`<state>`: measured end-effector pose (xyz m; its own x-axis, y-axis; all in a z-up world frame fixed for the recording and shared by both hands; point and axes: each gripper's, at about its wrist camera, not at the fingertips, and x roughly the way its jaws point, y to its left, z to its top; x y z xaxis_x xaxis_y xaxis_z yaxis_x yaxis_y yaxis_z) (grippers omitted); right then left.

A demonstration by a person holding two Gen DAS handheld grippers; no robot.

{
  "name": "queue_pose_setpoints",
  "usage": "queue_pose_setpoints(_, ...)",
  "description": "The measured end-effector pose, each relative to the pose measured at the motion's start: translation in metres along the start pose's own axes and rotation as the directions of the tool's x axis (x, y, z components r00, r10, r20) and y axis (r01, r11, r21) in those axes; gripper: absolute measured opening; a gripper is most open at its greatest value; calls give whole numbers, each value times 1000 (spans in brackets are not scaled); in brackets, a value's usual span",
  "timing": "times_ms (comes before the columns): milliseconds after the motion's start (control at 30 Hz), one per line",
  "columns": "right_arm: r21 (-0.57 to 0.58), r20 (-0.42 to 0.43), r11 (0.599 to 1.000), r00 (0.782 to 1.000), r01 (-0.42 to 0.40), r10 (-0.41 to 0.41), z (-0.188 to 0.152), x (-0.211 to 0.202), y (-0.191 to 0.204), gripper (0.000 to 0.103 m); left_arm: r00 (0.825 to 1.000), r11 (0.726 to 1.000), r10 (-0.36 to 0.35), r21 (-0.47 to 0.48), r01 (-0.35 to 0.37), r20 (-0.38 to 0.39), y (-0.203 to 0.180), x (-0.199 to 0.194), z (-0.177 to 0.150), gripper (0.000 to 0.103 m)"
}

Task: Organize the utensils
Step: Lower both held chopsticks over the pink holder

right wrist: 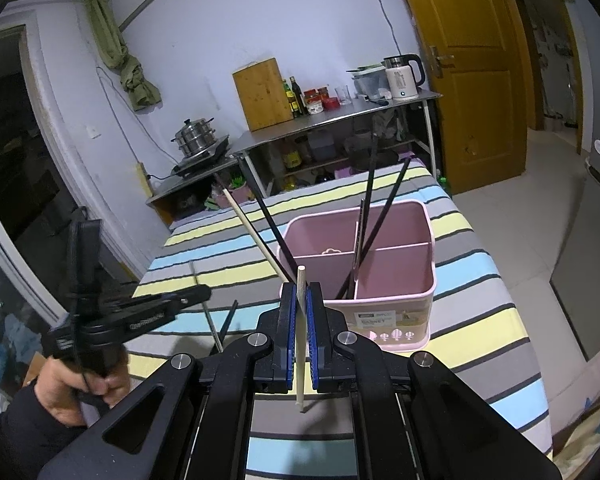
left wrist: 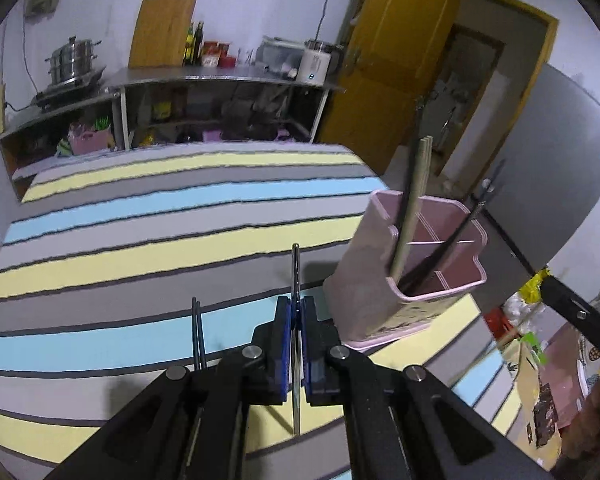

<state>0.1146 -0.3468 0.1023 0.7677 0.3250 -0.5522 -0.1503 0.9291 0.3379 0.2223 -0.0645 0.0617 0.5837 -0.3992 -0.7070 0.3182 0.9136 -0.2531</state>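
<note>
My left gripper is shut on a thin metal chopstick, held upright above the striped tablecloth. To its right stands a pink divided utensil holder with wooden chopsticks and black chopsticks leaning in it. In the right wrist view my right gripper is shut on a wooden chopstick, just in front of the holder. A hand carries the left gripper at the left. One dark chopstick lies on the cloth.
A steel shelf behind the table holds a cutting board, bottles, a kettle and a steamer pot. A yellow door stands open to the right. The table edge drops off close beside the holder.
</note>
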Motion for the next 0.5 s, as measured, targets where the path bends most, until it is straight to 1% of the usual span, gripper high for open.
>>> queue_pose_setpoints(133,-8,12,1000,1000,1,-1,2,-6,5,5,999,1000,-24,20,24,27,-8,-23,-1,4)
queue_pose_setpoints(367,-24,36,1000,999,13,-12,10,-14,11,5,996,998,-62,32,60,65,-15,-50,5,4)
queue_pose_setpoints(500,-30,52,999,998,26,-24,17,-17,9,5,992,995,-91,42,87,91,-23,-62,17,4)
